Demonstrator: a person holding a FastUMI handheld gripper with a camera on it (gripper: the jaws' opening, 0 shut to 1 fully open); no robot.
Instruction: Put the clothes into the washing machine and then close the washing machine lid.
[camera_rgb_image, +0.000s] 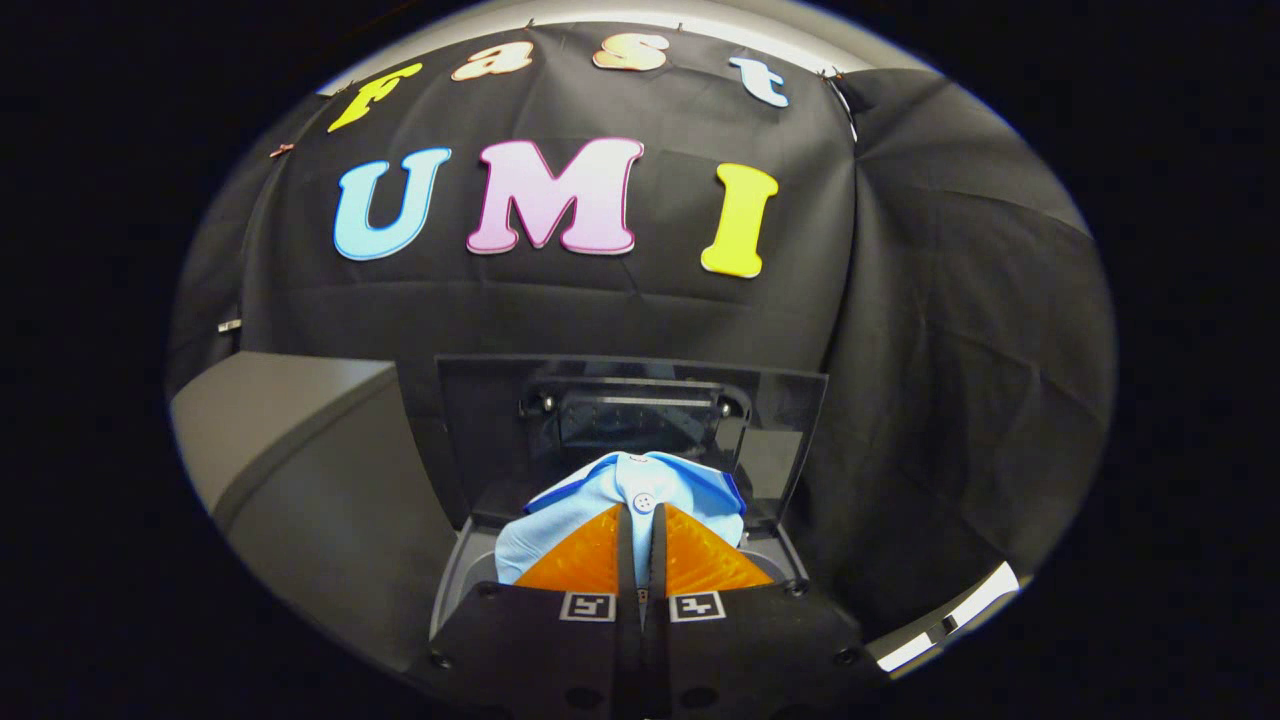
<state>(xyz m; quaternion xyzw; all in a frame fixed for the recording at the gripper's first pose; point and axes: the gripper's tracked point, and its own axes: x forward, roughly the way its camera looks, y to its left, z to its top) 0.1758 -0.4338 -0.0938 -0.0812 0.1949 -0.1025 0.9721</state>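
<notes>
Probably a staged recording booth: black cloth wall (930, 330) behind an open-lidded washing machine (470, 570).

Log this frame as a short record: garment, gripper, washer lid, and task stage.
garment: light blue shirt with darker blue trim and a white button, bunched at the fingertips
gripper: gripper closed, both fingers pinching the shirt
washer lid: lid raised, standing open behind the shirt
washing machine: grey top rim visible beside the fingers
shirt position: held over the machine's opening; how far inside cannot be told
task stage: shirt not yet released, lid not yet closed
</notes>
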